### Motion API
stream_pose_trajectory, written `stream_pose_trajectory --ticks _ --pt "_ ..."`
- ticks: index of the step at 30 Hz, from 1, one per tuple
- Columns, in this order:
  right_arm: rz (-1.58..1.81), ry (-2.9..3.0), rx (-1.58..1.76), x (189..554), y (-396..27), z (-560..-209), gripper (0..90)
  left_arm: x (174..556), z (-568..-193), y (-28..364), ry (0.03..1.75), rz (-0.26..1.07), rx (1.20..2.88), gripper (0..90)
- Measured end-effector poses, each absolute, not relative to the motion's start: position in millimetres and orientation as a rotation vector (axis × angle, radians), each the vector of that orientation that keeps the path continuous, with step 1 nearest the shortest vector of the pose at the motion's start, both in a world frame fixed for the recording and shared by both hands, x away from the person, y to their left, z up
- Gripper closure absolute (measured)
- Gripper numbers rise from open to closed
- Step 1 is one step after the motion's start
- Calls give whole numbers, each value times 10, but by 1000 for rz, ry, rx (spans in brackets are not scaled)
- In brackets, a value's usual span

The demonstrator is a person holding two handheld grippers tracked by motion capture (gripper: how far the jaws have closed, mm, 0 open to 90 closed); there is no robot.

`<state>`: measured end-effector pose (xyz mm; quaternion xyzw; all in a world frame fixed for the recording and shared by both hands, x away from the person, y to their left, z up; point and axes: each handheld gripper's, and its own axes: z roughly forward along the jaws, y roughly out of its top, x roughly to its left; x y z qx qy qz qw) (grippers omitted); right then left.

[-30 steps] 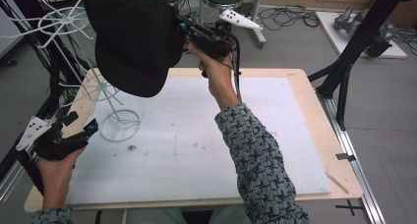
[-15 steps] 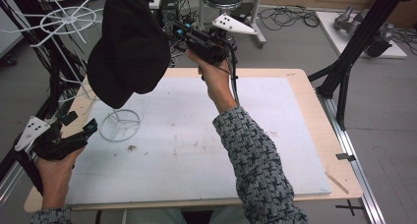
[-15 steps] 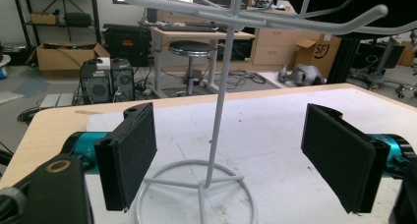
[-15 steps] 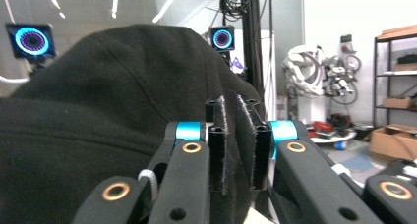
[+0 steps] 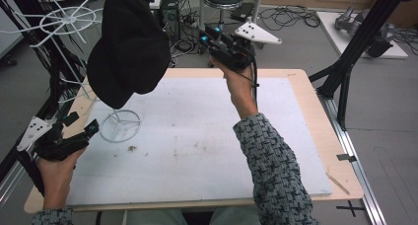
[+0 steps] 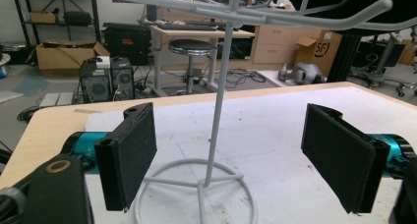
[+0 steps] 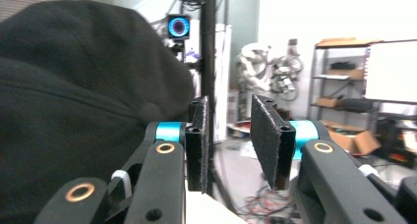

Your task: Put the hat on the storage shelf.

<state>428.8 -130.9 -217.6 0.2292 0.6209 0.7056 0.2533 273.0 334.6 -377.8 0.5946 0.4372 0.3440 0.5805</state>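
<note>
Right gripper (image 5: pixel 204 43) hovered at the table's (image 5: pixel 305 136) far edge, jaws just been opening, a narrow gap between the pads and nothing in it. To its left hung the black cap (image 5: pixel 129 50), draped on the white wire rack (image 5: pixel 120 125), clear of those pads in the right gripper view. Over at the near left, the left gripper (image 5: pixel 81 126) sat low with jaws spread wide either side of the rack's thin pole (image 6: pixel 216 111), touching nothing, its ring base on the white mat (image 5: pixel 197 151).
</note>
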Motion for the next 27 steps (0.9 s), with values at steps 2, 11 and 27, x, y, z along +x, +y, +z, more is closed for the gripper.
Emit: stream_pose_trajectory --ticks 2,11,27 --pt "1880 1695 643 4272 -1421 -2200 648 2744 -3783 3326 1021 803 1392 213" --pt "1676 1638 693 4086 -1967 -2364 490 2800 -3807 3278 1016 790 1409 212" --pt "1536 1509 907 3708 -2876 -2652 232 2801 -3826 3254 1020 793 1421 212"
